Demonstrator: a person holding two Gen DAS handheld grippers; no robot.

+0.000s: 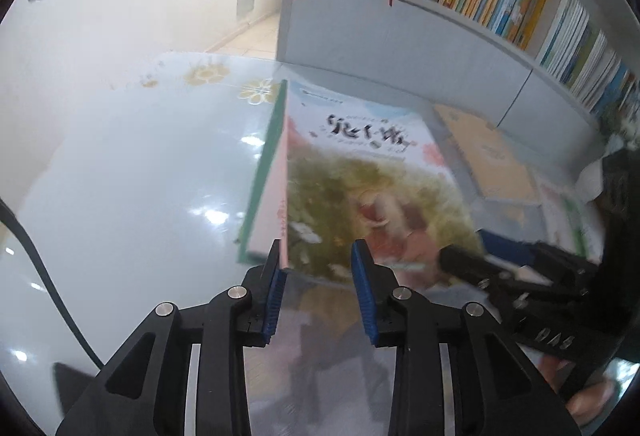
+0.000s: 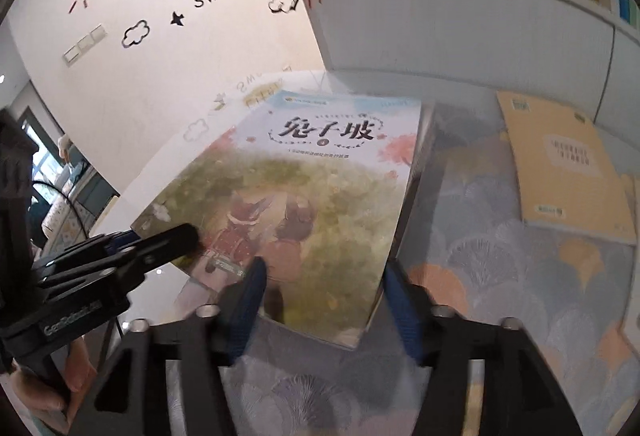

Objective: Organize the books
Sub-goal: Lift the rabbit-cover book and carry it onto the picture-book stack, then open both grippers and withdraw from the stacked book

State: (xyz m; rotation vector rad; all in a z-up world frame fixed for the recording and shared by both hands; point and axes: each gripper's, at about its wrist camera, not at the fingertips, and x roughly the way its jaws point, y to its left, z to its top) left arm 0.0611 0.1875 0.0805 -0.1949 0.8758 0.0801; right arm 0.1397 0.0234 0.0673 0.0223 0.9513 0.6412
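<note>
A picture book (image 1: 360,188) with a green meadow cover and black Chinese title lies on a green-edged book (image 1: 262,172) on the glass table. It fills the middle of the right wrist view (image 2: 304,204). My left gripper (image 1: 320,272) is open, its blue pads (image 1: 276,292) either side of the book's near corner. My right gripper (image 2: 322,292) is open, its pads (image 2: 404,312) flanking the book's near edge. The left gripper also shows in the right wrist view (image 2: 168,240), its tip over the cover. The right gripper shows at the right of the left wrist view (image 1: 472,264).
An orange book (image 2: 568,164) lies flat to the right, also visible in the left wrist view (image 1: 488,156). A white bookshelf (image 1: 400,28) with rows of upright books stands behind the table. The glass table (image 1: 132,176) stretches left. A black cable (image 1: 40,268) crosses the left.
</note>
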